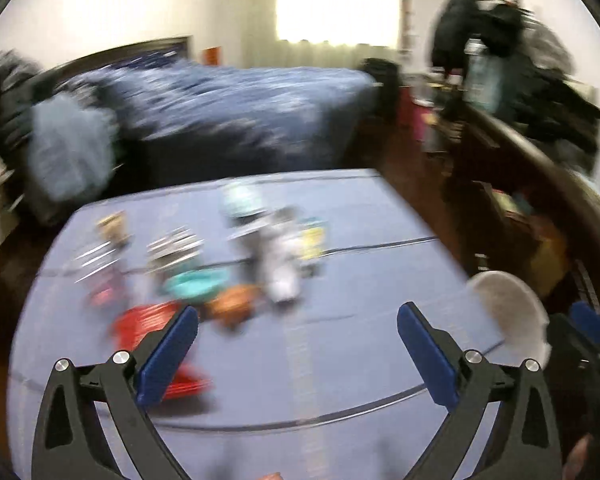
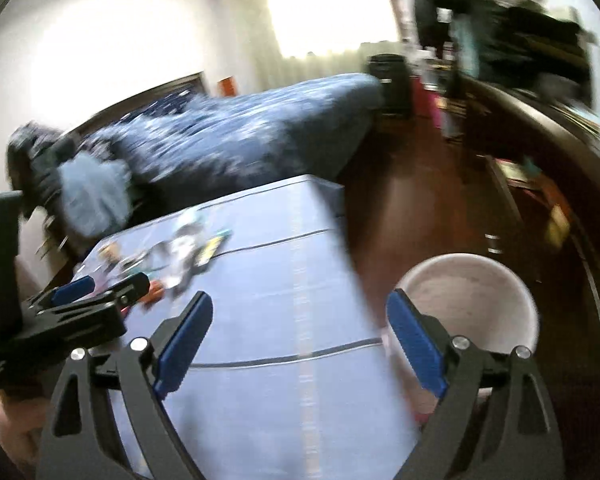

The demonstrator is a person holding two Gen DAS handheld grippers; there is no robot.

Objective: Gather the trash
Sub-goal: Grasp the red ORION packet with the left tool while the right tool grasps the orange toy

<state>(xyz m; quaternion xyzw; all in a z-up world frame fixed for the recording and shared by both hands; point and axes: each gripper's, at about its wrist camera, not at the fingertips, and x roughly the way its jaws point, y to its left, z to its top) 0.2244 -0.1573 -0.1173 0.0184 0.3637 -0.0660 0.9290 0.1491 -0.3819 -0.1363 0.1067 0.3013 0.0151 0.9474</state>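
Note:
A blurred heap of trash (image 1: 236, 272) lies on the blue-covered table (image 1: 340, 344): a red packet (image 1: 148, 320), an orange piece (image 1: 232, 304), a teal wrapper (image 1: 196, 284), a white crumpled wrapper (image 1: 280, 264) and silvery wrappers. My left gripper (image 1: 298, 312) hangs open above the table in front of the heap, nothing between its fingers. A white bin (image 2: 460, 300) stands on the floor by the table's right edge. My right gripper (image 2: 300, 298) is open and empty, its right finger over the bin's rim. The left gripper (image 2: 112, 282) also shows at the left of the right wrist view.
Behind the table is a bed with a blue patterned quilt (image 1: 228, 108) and a pale fluffy cloth (image 1: 68, 152) at its left. Dark wooden floor (image 2: 412, 208) runs to the right of the table. A dark counter piled with clothes (image 1: 540, 92) lines the right side.

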